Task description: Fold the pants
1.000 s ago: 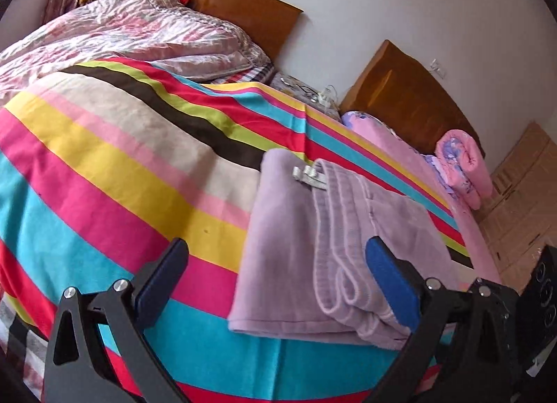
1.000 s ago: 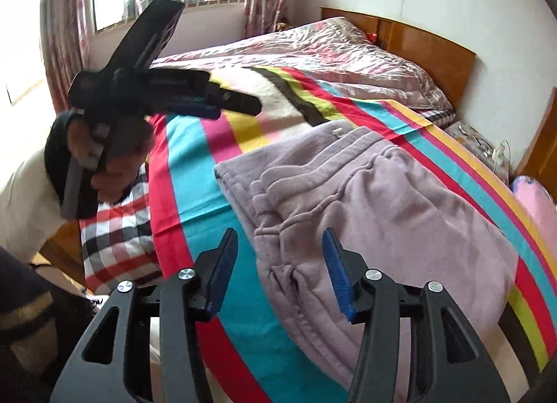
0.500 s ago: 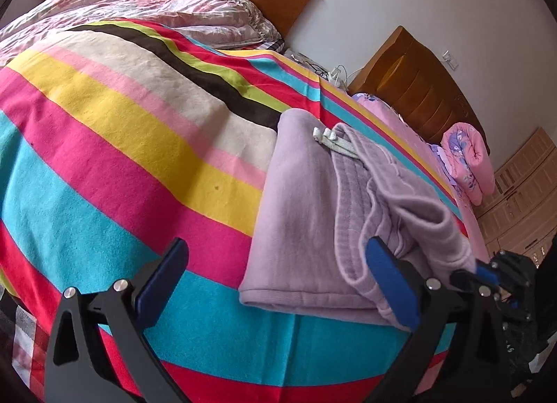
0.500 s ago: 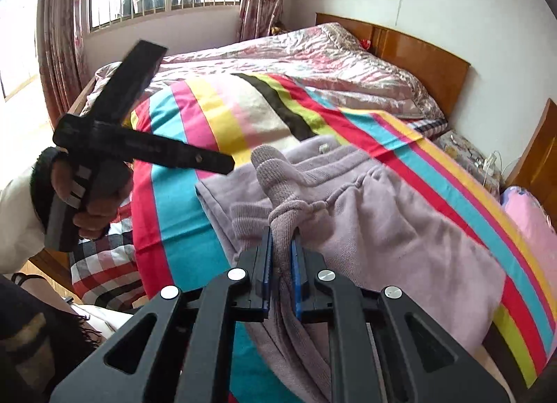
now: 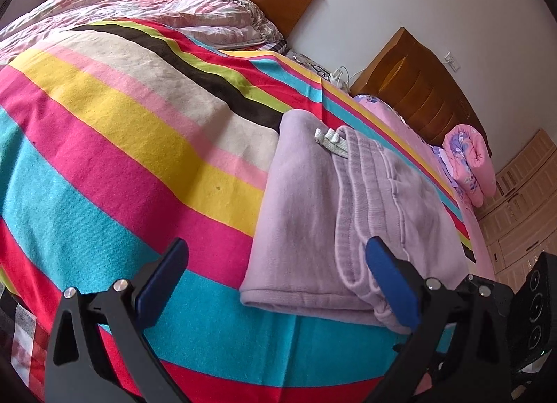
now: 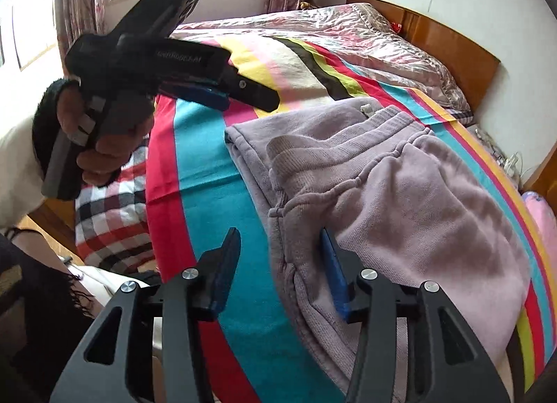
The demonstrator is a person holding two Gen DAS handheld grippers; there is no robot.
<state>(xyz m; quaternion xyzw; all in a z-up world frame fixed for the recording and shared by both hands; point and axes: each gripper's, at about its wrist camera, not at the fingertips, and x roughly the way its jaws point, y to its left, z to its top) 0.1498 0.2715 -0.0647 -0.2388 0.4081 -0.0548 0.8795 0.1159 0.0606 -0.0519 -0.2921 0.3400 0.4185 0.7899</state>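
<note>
the lilac sweatpants [image 5: 351, 215] lie folded on the striped blanket [image 5: 132, 145], near its right edge, ribbed waistband [image 6: 334, 156] on top. the left gripper [image 5: 275, 281] hangs just above the blanket with its jaws wide apart and nothing between them. the right gripper [image 6: 282, 267] has its jaws apart too, its right pad touching the near edge of the sweatpants.

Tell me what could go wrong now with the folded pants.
The lilac pants lie near the bed's edge, so a push could slide them off the striped blanket. The open right gripper has one fingertip at the cuffs; pulling back could catch the fold and undo it.
</note>
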